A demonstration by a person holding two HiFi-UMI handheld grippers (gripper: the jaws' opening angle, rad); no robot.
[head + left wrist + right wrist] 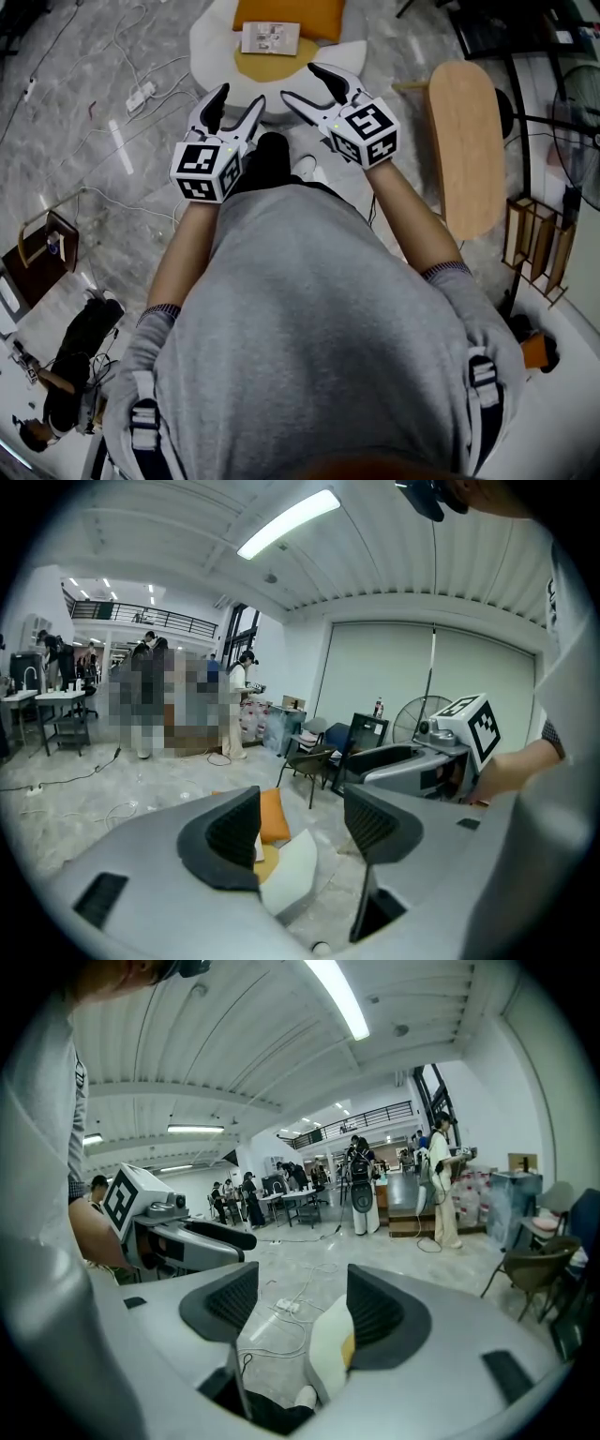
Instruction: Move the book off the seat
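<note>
Approach step, grasp not yet begun: the person is standing in front of the white chair and holding both grippers out toward it, short of the seat. The book is lying flat on the orange seat pad, apart from both grippers and untouched. The left gripper is holding its jaws wide apart with nothing between the pads; in the left gripper view only the far-off chair and bare floor are showing through the gap. The right gripper is likewise standing wide open and gripping nothing, with just the chair's edge and floor cables showing past its pads. Judging from this, the next move is calling for one gripper to go forward and down to a free edge of the book, since it is lying flat and thin, then to close on that edge before lifting. The wooden bench on the right is looking like a possible set-down spot.
</note>
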